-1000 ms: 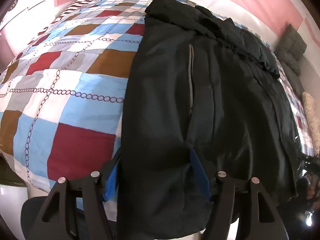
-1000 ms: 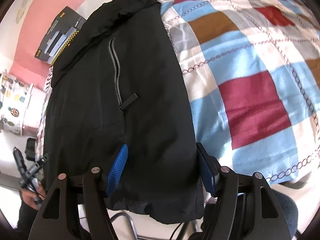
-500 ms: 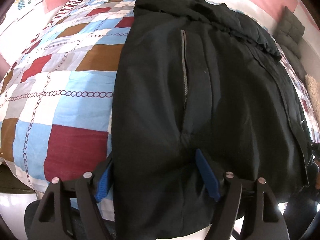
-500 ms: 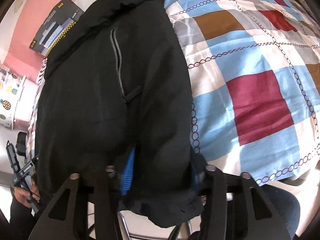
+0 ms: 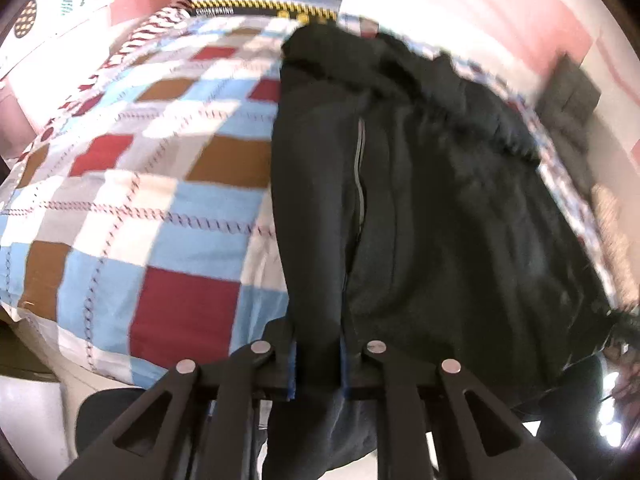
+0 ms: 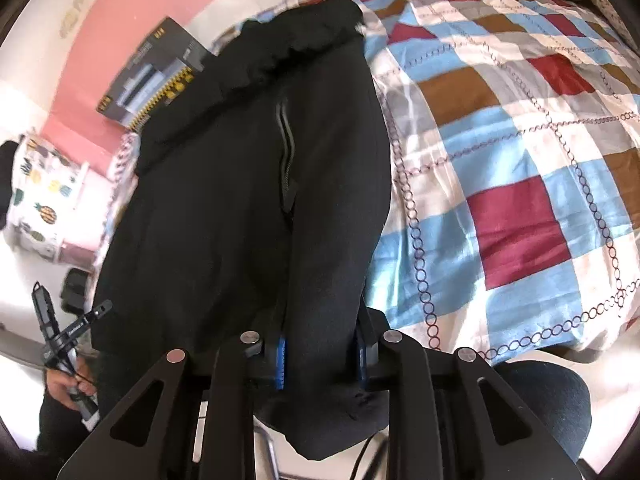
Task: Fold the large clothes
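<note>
A large black garment (image 5: 440, 208) with a zipped pocket lies lengthwise on a bed with a checked cover (image 5: 132, 200). Its near hem hangs over the bed's edge. My left gripper (image 5: 316, 364) is shut on the hem at the garment's left corner. In the right wrist view the same garment (image 6: 240, 208) fills the middle. My right gripper (image 6: 320, 356) is shut on the hem at its right corner, with cloth bunched between the blue pads. The left gripper (image 6: 64, 340) shows at the lower left of the right wrist view.
The checked cover (image 6: 520, 160) spreads to the right of the garment. A dark box (image 6: 152, 76) with yellow trim leans on the pink wall at the bed's head. A grey cushion (image 5: 572, 92) sits at the far right. A pineapple-print cloth (image 6: 40, 196) is at the left.
Both grippers went from open around the hem to shut on it. The views have pulled back and risen a little, and the left view is blurred by motion.
</note>
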Demonstrator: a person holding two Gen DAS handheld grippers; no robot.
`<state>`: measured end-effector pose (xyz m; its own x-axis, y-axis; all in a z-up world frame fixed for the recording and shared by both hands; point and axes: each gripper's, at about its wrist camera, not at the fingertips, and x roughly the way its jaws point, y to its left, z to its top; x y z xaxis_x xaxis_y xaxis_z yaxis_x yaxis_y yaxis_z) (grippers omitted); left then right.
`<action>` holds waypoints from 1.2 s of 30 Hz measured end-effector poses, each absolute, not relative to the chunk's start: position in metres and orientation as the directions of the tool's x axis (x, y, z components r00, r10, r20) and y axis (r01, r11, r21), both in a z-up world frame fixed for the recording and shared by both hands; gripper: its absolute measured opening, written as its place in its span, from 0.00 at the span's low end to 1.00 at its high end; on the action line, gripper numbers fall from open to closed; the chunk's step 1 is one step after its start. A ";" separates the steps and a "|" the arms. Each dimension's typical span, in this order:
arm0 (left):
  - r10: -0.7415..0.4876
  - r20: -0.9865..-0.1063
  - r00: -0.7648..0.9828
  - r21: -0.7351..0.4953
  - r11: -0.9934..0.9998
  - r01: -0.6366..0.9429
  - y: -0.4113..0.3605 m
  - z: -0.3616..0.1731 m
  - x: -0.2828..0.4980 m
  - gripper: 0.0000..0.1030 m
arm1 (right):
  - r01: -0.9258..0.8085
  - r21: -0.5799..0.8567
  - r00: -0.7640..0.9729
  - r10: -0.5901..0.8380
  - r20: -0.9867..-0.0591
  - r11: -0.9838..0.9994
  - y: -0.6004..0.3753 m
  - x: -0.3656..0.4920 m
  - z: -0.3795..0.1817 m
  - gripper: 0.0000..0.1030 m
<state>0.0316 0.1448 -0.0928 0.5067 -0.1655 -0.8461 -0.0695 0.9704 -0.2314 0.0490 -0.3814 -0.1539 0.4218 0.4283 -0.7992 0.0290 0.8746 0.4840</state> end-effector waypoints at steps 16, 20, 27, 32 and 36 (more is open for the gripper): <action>-0.319 -0.685 0.656 -0.469 0.881 -0.061 0.177 -0.025 0.037 0.14 | 0.009 0.623 0.498 0.537 -0.681 0.782 -0.389 0.062 -0.112 0.23; -0.339 -0.647 0.683 -0.509 0.859 -0.056 0.184 -0.010 0.047 0.14 | -0.015 0.662 0.533 0.566 -0.629 0.749 -0.392 0.076 -0.092 0.23; -0.337 -0.570 0.749 -0.537 0.843 -0.029 0.194 0.030 0.092 0.14 | -0.064 0.710 0.602 0.595 -0.532 0.701 -0.404 0.124 -0.053 0.23; -0.318 -0.542 0.778 -0.515 0.857 -0.008 0.193 0.054 0.145 0.14 | -0.099 0.703 0.633 0.590 -0.502 0.704 -0.404 0.174 -0.026 0.23; -0.300 -0.534 0.790 -0.499 0.866 -0.008 0.191 0.067 0.190 0.14 | -0.106 0.695 0.647 0.580 -0.495 0.711 -0.397 0.226 -0.010 0.23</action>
